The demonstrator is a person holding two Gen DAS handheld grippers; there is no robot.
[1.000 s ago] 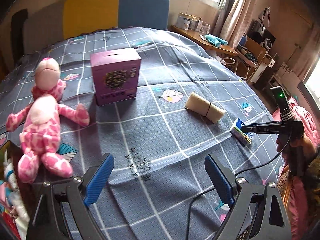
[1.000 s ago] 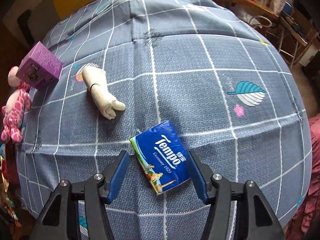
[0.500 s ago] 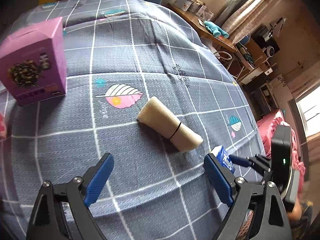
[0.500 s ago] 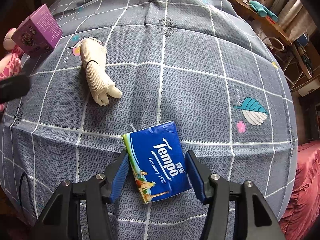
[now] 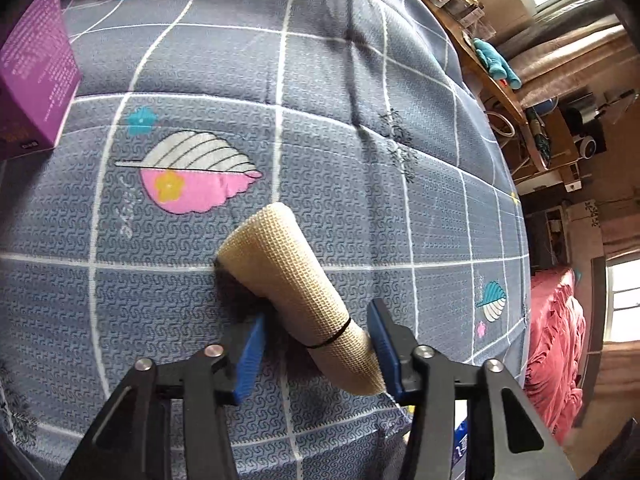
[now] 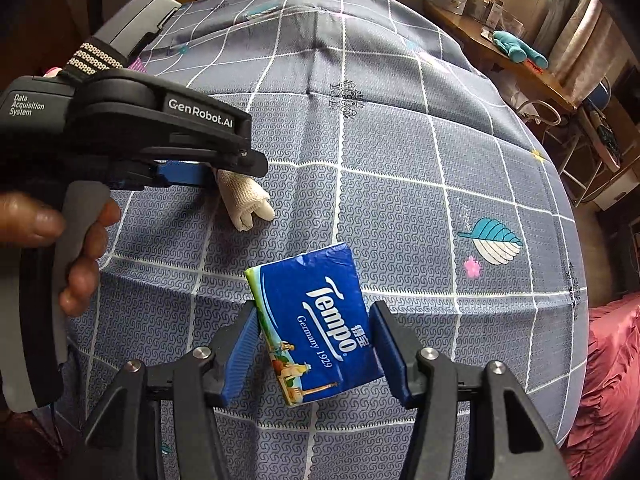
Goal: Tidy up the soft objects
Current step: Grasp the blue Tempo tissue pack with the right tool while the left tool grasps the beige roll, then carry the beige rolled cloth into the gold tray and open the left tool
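A beige rolled cloth (image 5: 292,280) with a black band lies on the grey checked quilt (image 5: 360,80). My left gripper (image 5: 316,312) straddles its near end and its jaws are closing. The right pad touches the roll and a small gap shows at the left pad. In the right wrist view one of its blue fingers (image 6: 180,172) sits over the same roll (image 6: 248,200). My right gripper (image 6: 314,308) is shut on a blue Tempo tissue pack (image 6: 320,320), held tilted just above the quilt.
A purple box (image 5: 32,80) stands at the left of the bed. A person's hand (image 6: 80,248) holds the left tool's grip. A teal plush toy (image 6: 516,48) lies on a wooden desk beyond the bed. Red bedding (image 5: 556,340) lies at the right.
The left gripper swung from the pink plush and purple box over to the beige roll, came down on it and narrowed its jaws. The right gripper closed on the tissue pack and tilted it.
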